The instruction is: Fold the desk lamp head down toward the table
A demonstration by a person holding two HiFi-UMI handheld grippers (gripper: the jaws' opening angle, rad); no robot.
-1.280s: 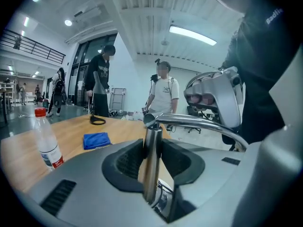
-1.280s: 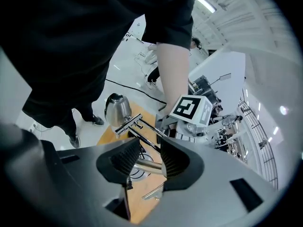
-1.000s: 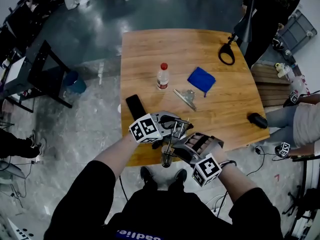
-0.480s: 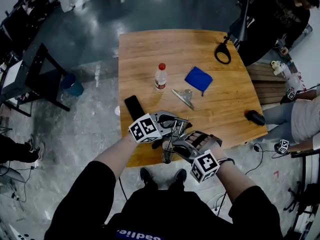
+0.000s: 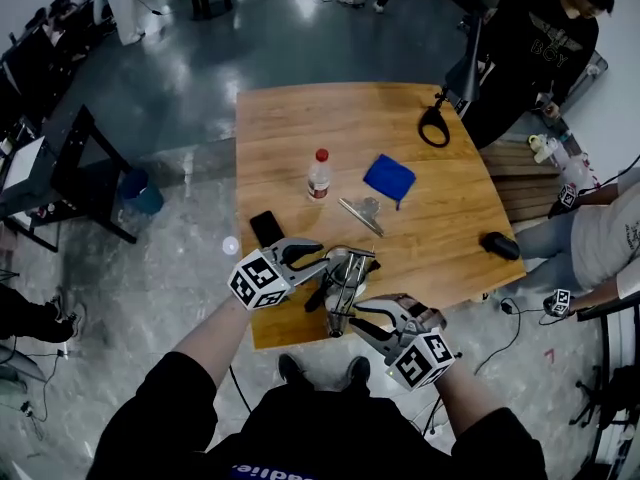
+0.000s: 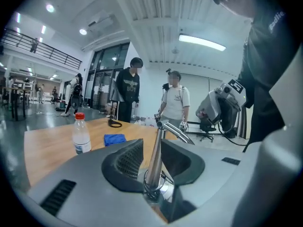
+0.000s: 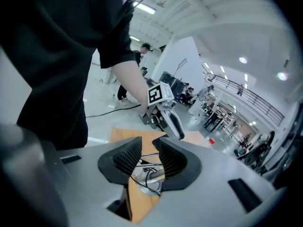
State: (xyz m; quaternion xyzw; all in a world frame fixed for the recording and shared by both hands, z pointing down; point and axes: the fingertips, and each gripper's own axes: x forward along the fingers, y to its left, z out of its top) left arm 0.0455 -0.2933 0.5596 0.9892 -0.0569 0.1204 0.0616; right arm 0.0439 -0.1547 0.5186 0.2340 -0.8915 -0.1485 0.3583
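Observation:
The silver desk lamp stands at the near edge of the wooden table, its head bent over at the top. My left gripper reaches it from the left. In the left gripper view the lamp's tapered post stands in the gap of the left gripper, and the pads sit just off it. My right gripper comes in from the near right, low by the base. In the right gripper view the right gripper stands open over the lamp's lower tube and its cable.
On the table lie a water bottle, a blue cloth, a black phone, a metal clip, a black ring-shaped object and a black mouse. People stand at the table's far right corner.
My left gripper has drawn back to the left, away from the lamp head. My right gripper has rolled over and pulled back towards me below the lamp.

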